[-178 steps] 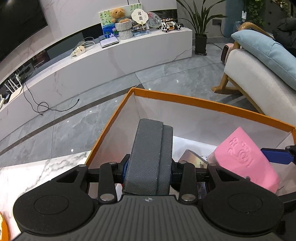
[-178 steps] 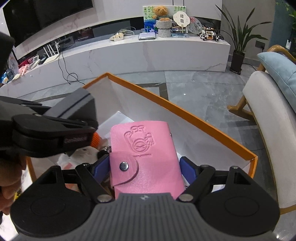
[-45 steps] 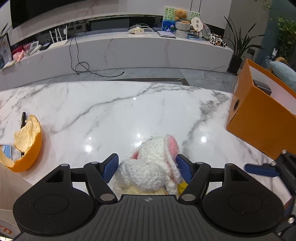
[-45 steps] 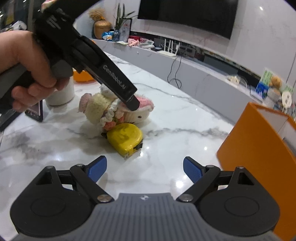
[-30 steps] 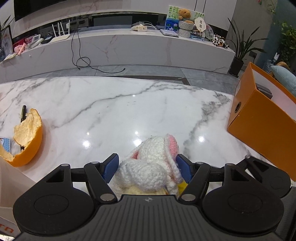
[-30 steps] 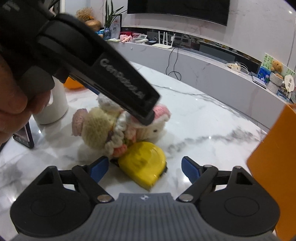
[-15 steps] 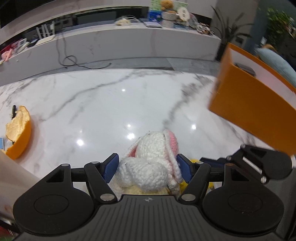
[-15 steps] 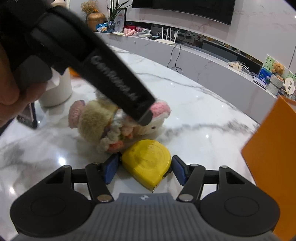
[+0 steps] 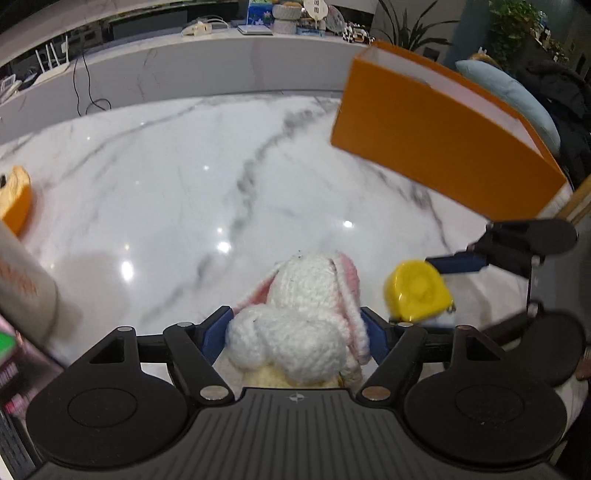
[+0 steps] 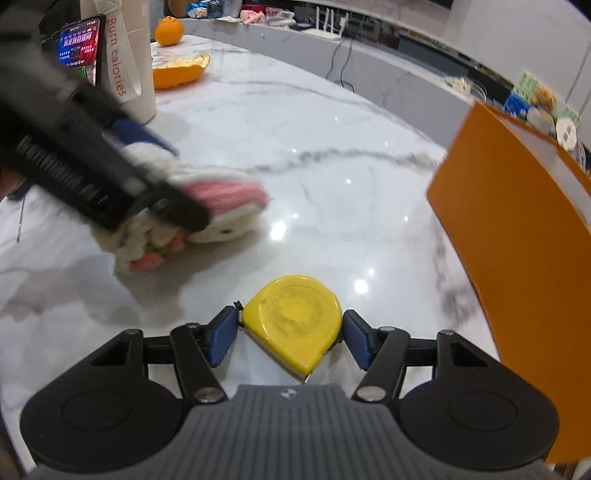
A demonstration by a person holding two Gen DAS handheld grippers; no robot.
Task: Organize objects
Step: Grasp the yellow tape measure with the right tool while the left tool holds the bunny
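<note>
A white crochet bunny (image 9: 299,314) with pink ears sits between the blue pads of my left gripper (image 9: 295,332). The pads press on its sides while the jaws are opening slightly. In the right wrist view the bunny (image 10: 221,206) hangs blurred just above the marble table (image 10: 314,122). My right gripper (image 10: 290,332) is shut on a yellow tape measure (image 10: 293,317), one pad against each side. The left wrist view shows that tape measure (image 9: 417,291) to the right of the bunny. An orange box (image 9: 443,140) with an open top stands at the right.
At the far left of the table stand a white cup (image 10: 129,74) printed "Burn calories", a lit phone (image 10: 79,48), an orange peel (image 10: 181,70) and a whole orange (image 10: 168,31). The box wall (image 10: 517,240) is close on the right. A low marble bench runs behind the table.
My right gripper closed on the tape measure and carried it away from the bunny. Both grippers moved right toward the orange box, which now looks larger and nearer.
</note>
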